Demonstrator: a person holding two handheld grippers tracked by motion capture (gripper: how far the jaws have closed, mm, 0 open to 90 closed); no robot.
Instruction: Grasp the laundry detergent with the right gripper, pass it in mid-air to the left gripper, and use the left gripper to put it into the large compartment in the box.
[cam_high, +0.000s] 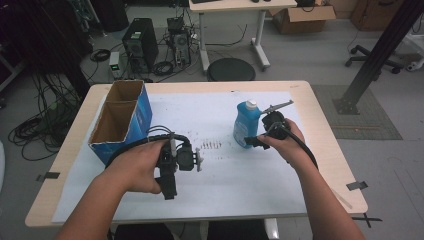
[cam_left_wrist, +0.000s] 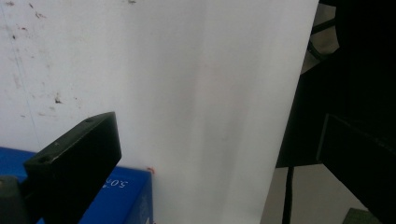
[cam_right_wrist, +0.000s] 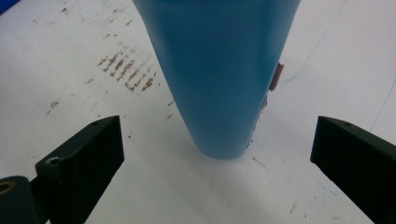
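Observation:
A blue bottle (cam_high: 245, 122) with a white cap stands upright on the white paper sheet (cam_high: 215, 190), right of the table's middle. My right gripper (cam_high: 260, 137) is held low beside its base. In the right gripper view the bottle (cam_right_wrist: 219, 70) rises just ahead of the right gripper (cam_right_wrist: 217, 140), whose jaws stand wide apart and open, touching nothing. My left gripper (cam_high: 172, 172) hovers over the paper right of a blue cardboard box (cam_high: 122, 122) with two open compartments. In the left gripper view the left gripper (cam_left_wrist: 215, 140) is open over the paper (cam_left_wrist: 187, 93), with a box corner (cam_left_wrist: 126, 196) low at the left.
Brown smudges (cam_high: 211, 145) mark the paper between the two grippers. The wooden table's edge (cam_high: 325, 150) runs close past the right hand. A black round stool (cam_high: 231, 69) stands behind the table, and computer towers (cam_high: 140, 42) with cables sit on the floor.

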